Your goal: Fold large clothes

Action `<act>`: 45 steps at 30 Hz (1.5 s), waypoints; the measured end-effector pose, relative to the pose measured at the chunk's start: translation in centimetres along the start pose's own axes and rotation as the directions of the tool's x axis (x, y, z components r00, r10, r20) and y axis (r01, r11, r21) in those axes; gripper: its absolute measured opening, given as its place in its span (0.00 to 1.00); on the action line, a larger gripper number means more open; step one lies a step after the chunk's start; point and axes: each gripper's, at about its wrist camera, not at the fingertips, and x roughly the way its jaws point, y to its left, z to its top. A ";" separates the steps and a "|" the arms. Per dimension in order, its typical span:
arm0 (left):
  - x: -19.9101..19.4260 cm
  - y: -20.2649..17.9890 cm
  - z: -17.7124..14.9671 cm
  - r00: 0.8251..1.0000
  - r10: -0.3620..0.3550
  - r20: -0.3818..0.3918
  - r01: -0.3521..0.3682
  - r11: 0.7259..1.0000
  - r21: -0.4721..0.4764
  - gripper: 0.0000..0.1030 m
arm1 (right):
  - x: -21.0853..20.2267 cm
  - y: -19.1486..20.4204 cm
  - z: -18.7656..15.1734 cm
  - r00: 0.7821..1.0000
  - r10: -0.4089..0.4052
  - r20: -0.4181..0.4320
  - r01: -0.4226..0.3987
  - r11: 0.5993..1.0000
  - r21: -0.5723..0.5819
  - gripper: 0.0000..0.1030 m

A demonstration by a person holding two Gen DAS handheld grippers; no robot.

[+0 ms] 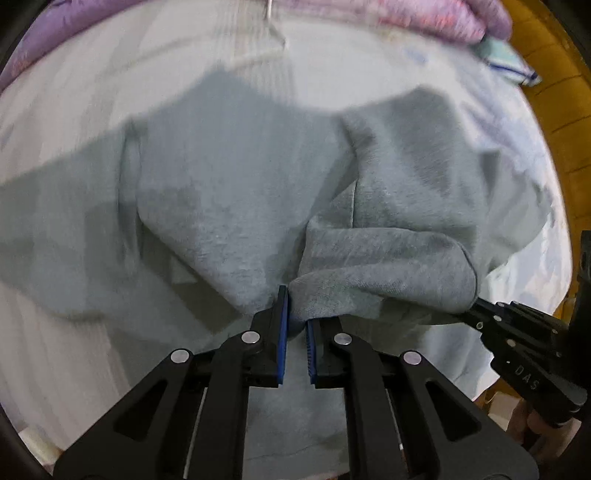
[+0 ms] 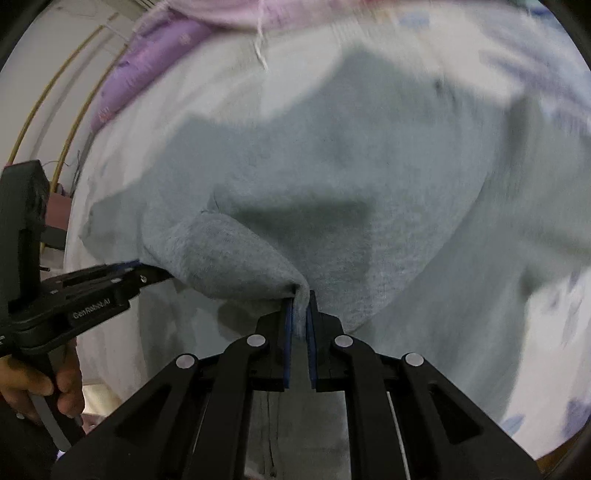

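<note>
A large grey fleece garment hangs and drapes over a pale bed sheet; it also shows in the right wrist view. My left gripper is shut on a fold of the garment's near edge. My right gripper is shut on another fold of the same edge. A short stretch of grey cloth runs between the two grips. The right gripper shows at the right of the left wrist view, and the left gripper at the left of the right wrist view. Both views are motion blurred.
Pink and purple bedding lies bunched along the far side of the bed, also in the right wrist view. A folded light cloth sits at the far right. A yellow wooden floor lies beyond the bed's right edge.
</note>
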 end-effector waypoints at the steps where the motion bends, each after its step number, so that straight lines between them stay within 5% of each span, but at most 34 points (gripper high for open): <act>1: 0.5 0.2 -0.4 1.000 -0.007 -0.015 0.007 1.000 -0.011 0.12 | 0.7 -0.3 -0.4 1.000 -0.020 -0.017 0.020 1.000 0.005 0.07; 6: 0.5 0.2 -1.9 0.999 -0.018 -0.031 0.017 0.999 -0.030 0.16 | 0.5 -1.0 -1.7 0.995 -0.062 -0.083 0.066 0.996 0.052 0.23; 10: -2.6 1.5 -3.0 0.999 -0.049 0.004 0.049 0.990 -0.133 0.52 | -3.0 -0.9 -1.6 0.996 -0.034 -0.079 0.039 0.997 0.062 0.26; 14: -6.0 2.0 -3.1 0.993 -0.063 0.102 0.079 0.984 -0.157 0.54 | -5.9 -0.3 0.2 0.999 0.047 0.002 -0.047 0.996 0.072 0.26; 16: -6.0 1.6 -2.5 0.990 -0.073 0.119 0.091 0.984 -0.156 0.62 | -5.7 0.3 1.9 0.996 0.081 0.036 -0.084 0.994 0.068 0.24; 21: -1.3 -0.2 -0.3 0.996 -0.052 0.067 0.058 0.993 -0.103 0.62 | -0.7 0.8 3.4 0.996 0.083 -0.018 -0.081 0.992 0.095 0.16; 25: 5.4 -0.3 -1.8 0.991 0.020 -0.135 -0.032 0.995 -0.094 0.61 | 5.9 -1.6 -0.7 0.977 0.035 -0.212 0.019 0.968 0.249 0.09; 30: 4.2 1.2 -3.3 0.990 -0.105 -0.097 0.086 0.980 -0.180 0.62 | 5.9 -2.9 -2.5 0.982 0.064 -0.180 -0.005 0.950 0.313 0.01; 36: -1.1 7.5 -3.2 0.983 -0.179 0.045 0.184 0.936 -0.301 0.69 | 3.9 -1.1 -0.3 0.985 -0.003 -0.171 0.046 0.968 0.247 0.08; 38: -3.3 11.2 -3.1 0.984 -0.139 0.113 0.171 0.919 -0.355 0.81 | 2.2 0.5 0.5 0.992 -0.042 -0.122 0.065 0.978 0.196 0.08; 45: -6.4 26.1 -3.7 0.984 0.043 0.175 0.071 0.802 -0.592 0.82 | 1.3 5.6 2.5 0.998 -0.062 -0.010 0.063 0.992 0.106 0.15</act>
